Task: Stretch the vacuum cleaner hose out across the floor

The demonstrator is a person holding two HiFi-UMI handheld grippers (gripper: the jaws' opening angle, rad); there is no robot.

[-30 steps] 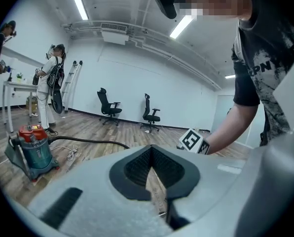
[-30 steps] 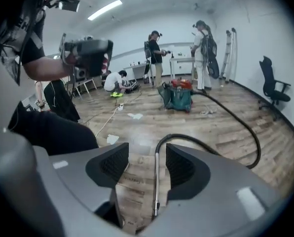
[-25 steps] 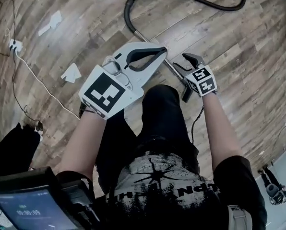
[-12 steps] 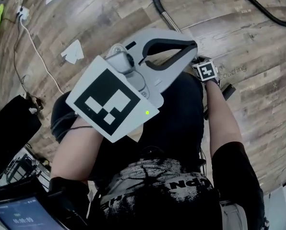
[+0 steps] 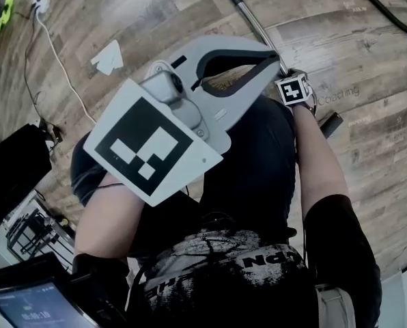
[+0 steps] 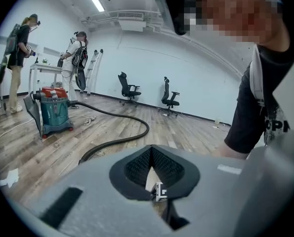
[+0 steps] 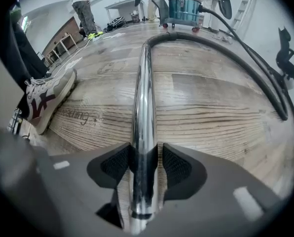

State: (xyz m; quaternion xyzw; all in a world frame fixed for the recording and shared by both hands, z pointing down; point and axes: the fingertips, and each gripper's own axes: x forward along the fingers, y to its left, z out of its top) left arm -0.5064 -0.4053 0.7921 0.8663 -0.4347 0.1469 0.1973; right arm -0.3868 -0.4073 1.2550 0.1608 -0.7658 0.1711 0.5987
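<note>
Two grippers are in play over a floor [image 5: 156,19] of grey-brown wood planks. Off to the left lies a folded white paper scrap [image 5: 108,57], flat on the boards. Next comes the left gripper [image 6: 151,159], a broad matte-grey shell with a black-and-white marker cube on its back. It is held up off the floor, and its ribbed black pads are pressed together with nothing between them. Past it, at the left of the room, stands the vacuum [image 6: 55,113], a teal drum with a red top. The hose [image 6: 145,130] leaves the drum, black and ribbed, and lies on the planks in a loose curve that doubles back. It is not straightened.

Further right, the hose joins a straight chrome tube [image 7: 143,98], mirror-bright and round, lying flat on the floor in front of the person's dark trousers. The right gripper [image 7: 144,164] points steeply down over it. Its jaws have just been closing and straddle the tube, but a sliver of floor shows between the tube and the right-hand pad. A white shoe [image 7: 48,98] with maroon marks rests left of the tube in the right gripper view. On the right, the hose sweeps away in a wide arc.
</note>
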